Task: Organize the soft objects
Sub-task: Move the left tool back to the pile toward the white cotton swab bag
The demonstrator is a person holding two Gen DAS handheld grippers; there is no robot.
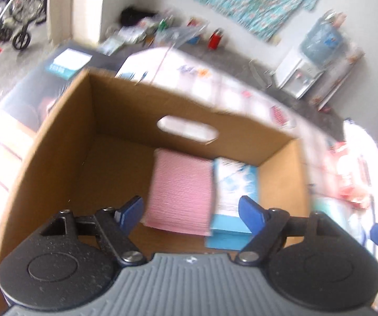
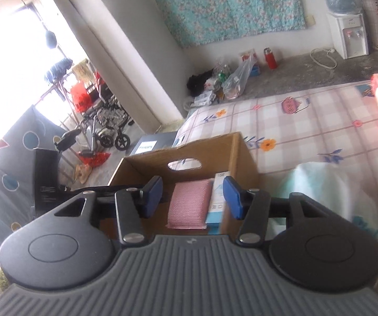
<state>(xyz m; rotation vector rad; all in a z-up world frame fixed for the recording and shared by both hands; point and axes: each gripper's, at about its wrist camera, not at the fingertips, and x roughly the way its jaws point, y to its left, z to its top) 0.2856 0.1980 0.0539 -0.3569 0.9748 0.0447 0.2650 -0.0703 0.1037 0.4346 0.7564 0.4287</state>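
Left gripper (image 1: pixel 190 209) is hovering above the cardboard box (image 1: pixel 57 142), fingers standing wide, nothing between the pads. Inside the box, a pink folded cloth (image 1: pixel 179 191) is lying flat on the bottom, touching a blue-and-white pack (image 1: pixel 235 184) on its right, both near the right wall. Right gripper (image 2: pixel 193 197) is hanging just outside the box, fingers moderately apart, gripping nothing. Box is sitting on a checked floral sheet (image 2: pixel 307 121). Left-wrist view is blurring.
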